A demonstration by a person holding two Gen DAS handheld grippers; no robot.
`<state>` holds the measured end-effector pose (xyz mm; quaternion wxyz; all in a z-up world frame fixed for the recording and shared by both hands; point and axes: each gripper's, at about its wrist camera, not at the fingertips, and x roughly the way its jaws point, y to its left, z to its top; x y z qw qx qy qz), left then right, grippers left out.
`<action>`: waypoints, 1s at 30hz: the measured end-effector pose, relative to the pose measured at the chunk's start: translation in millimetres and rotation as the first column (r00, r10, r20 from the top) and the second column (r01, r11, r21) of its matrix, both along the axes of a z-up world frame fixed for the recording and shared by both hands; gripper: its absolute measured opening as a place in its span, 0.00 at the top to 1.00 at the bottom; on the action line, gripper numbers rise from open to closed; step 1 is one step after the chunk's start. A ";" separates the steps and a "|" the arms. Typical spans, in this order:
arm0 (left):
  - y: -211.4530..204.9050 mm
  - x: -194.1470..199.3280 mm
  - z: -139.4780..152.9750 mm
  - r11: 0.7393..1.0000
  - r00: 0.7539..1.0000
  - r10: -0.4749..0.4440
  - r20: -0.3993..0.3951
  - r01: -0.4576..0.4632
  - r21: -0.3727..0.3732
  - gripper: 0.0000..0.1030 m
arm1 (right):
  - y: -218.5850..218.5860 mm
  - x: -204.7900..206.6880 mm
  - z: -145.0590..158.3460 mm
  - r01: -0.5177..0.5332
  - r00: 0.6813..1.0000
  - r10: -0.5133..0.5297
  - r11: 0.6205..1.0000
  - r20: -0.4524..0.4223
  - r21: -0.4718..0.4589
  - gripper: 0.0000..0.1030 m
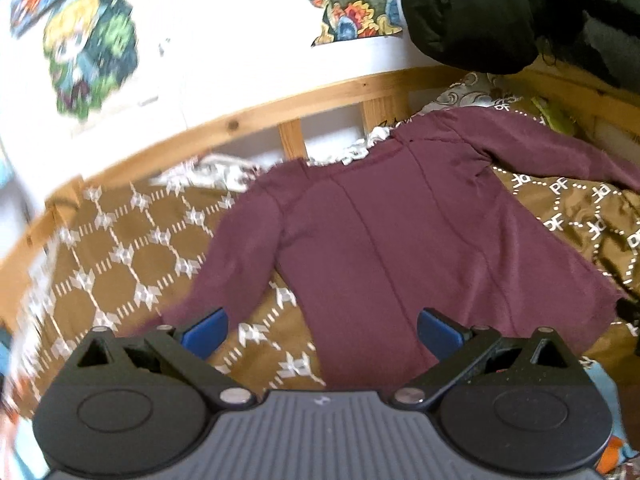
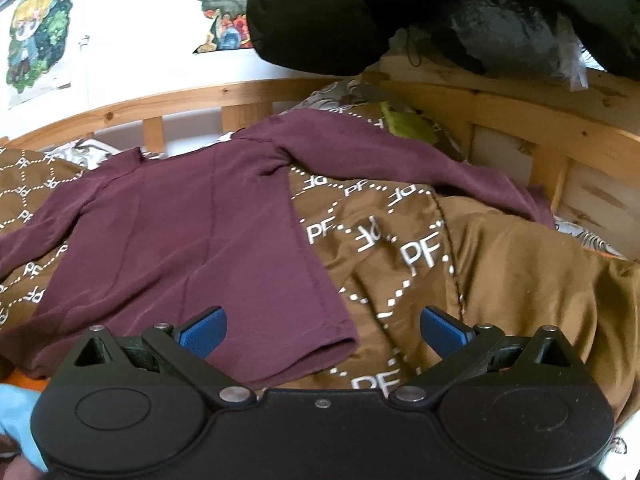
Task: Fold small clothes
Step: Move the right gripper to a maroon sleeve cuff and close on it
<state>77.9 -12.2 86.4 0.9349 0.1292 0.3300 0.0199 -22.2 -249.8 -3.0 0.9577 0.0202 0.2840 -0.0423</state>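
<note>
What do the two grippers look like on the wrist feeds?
Both have blue ribbed pads on black linkage arms with silver pivot pins and round black housings. The left gripper has a grey ribbed body; the right gripper has a smooth black one.

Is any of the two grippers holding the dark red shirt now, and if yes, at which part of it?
Nothing is held. The left gripper and the right gripper are both open above the shirt, with nothing between their fingers.

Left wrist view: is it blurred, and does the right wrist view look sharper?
Left wrist view: motion blur smears the wall posters and blanket at the left edge; the maroon shirt is softer. Right wrist view: sharper, blanket lettering legible; both show fisheye bending of the wooden rail.
</note>
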 end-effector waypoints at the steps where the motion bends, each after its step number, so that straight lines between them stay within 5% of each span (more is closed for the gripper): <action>1: -2.5 5.1 4.2 1.000 1.000 -0.006 -0.002 0.006 0.019 0.00 | -1.7 1.6 0.8 0.003 1.000 -0.003 1.000 0.004 0.003 0.00; 8: -30.0 46.0 15.1 0.989 0.995 -0.094 -0.041 0.098 0.110 0.00 | -23.0 12.3 3.4 0.028 0.998 -0.032 0.996 0.054 0.080 0.00; 17: -37.4 86.2 -42.5 0.991 0.989 -0.129 -0.077 0.127 -0.039 0.00 | -65.3 18.0 9.8 0.102 0.974 -0.137 0.976 0.178 0.191 0.00; 24: -25.8 110.9 -89.8 0.984 0.978 -0.161 -0.131 0.148 -0.100 0.00 | -111.4 50.7 38.2 0.206 0.966 -0.227 0.965 0.126 0.161 0.00; 30: -22.0 122.2 -98.8 0.984 0.978 -0.171 -0.124 0.162 -0.080 0.00 | -154.3 97.3 31.5 0.309 0.939 -0.342 0.876 0.025 0.372 0.06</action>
